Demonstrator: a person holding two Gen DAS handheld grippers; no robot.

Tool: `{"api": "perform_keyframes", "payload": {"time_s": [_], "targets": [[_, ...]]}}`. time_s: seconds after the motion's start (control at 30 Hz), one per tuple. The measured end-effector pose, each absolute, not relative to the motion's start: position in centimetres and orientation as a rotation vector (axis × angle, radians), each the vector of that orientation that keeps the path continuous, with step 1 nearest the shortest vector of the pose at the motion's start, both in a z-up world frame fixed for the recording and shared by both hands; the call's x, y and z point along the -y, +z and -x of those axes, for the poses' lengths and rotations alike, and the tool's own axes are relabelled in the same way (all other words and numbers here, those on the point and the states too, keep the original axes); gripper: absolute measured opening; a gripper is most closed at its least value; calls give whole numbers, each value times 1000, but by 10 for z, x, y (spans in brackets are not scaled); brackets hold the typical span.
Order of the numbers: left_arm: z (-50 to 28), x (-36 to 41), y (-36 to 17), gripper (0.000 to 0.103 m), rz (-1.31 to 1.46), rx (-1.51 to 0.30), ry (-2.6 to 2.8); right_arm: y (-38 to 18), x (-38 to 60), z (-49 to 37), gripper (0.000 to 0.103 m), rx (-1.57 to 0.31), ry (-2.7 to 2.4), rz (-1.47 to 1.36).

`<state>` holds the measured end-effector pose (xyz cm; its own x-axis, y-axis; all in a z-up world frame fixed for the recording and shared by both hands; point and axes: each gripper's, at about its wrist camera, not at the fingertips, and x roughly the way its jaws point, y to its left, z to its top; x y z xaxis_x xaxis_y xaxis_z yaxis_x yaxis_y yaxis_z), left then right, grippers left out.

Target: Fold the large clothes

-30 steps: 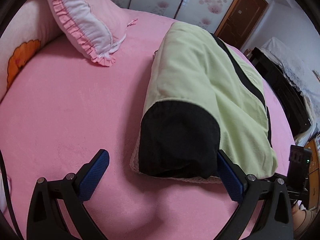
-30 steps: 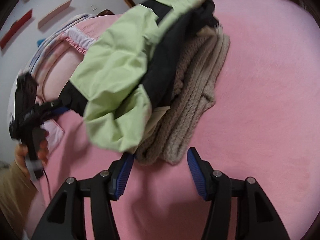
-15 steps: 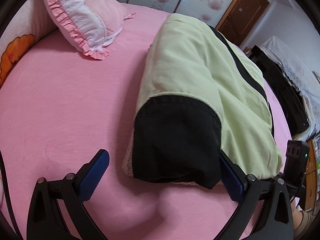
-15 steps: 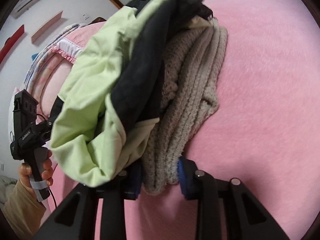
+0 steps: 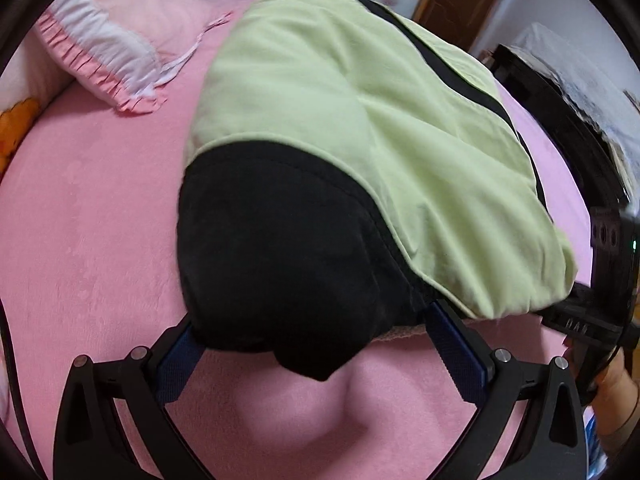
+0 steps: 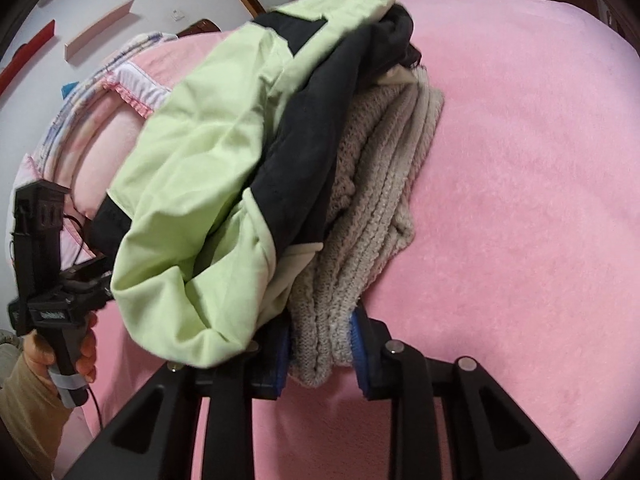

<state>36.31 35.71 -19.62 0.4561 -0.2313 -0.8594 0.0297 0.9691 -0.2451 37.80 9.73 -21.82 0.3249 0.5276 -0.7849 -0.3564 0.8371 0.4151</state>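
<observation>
The right hand-held gripper (image 6: pixel 320 354) has just been closing and now pinches the knit sweater (image 6: pixel 372 216) at the pile's near end. The left hand-held gripper (image 5: pixel 320 344) gapes wide astride the jacket (image 5: pixel 340 128), whose long axis runs toward 1 o'clock on the bed (image 5: pixel 88 216). Only the right view shows the sweater beneath it
</observation>
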Motion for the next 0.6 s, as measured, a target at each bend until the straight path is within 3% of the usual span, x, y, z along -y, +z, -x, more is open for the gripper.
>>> {"api": "perform_keyframes", "payload": {"time_s": [0.27,0.6], "targets": [[-330,-340,-152,103,136,-1046,-85,-180,-101,-352,32,-1079,515,-70],[-257,-244,-65,103,5,-964,-131,-105,-50,-280,32,-1012,489,-101]]}}
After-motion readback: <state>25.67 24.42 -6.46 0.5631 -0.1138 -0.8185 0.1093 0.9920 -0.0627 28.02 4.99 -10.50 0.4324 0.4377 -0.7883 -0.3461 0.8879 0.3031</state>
